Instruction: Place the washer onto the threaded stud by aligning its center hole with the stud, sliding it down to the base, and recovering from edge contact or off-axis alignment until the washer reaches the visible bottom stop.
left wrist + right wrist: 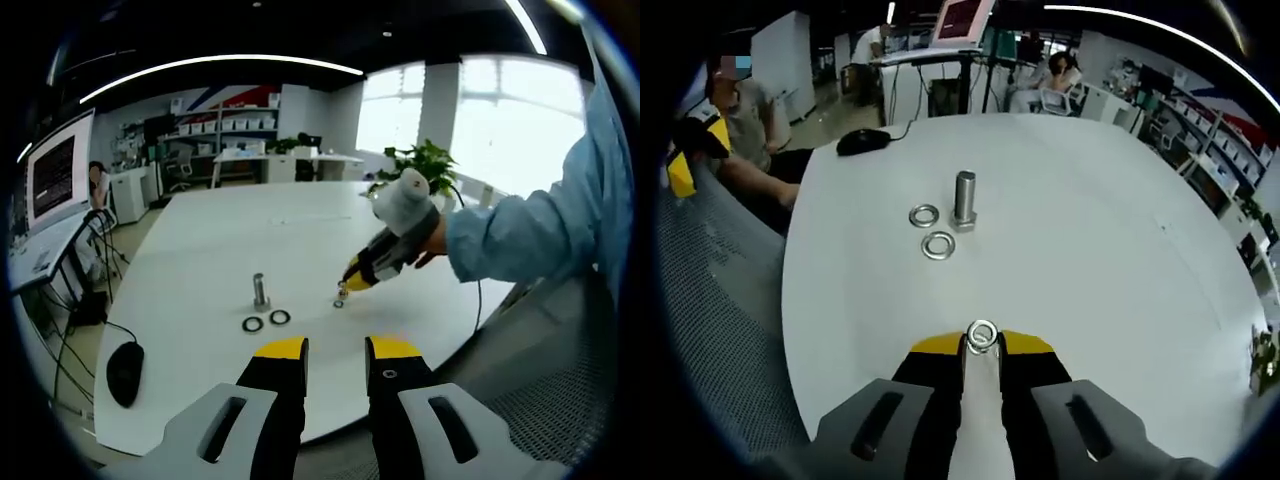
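Note:
A short threaded steel stud (260,290) stands upright on its hex base on the white table (200,250). Two loose washers (252,323) (280,317) lie flat just in front of it. My left gripper (337,350) hovers open over the near table edge, with nothing between its jaws. My right gripper (350,282) comes in from the right, tip low over the table, to the right of the stud. In the right gripper view its jaws are shut on a washer (982,336) held at the tips, short of the stud (964,200) and the two loose washers (924,215) (938,245).
A black mouse (124,372) lies near the table's left edge, also seen as a mouse (862,142) beyond the stud. A person (740,120) sits at the table's side. A blue sleeve (530,230) reaches in from the right. Desks, monitors and a plant (425,165) stand behind.

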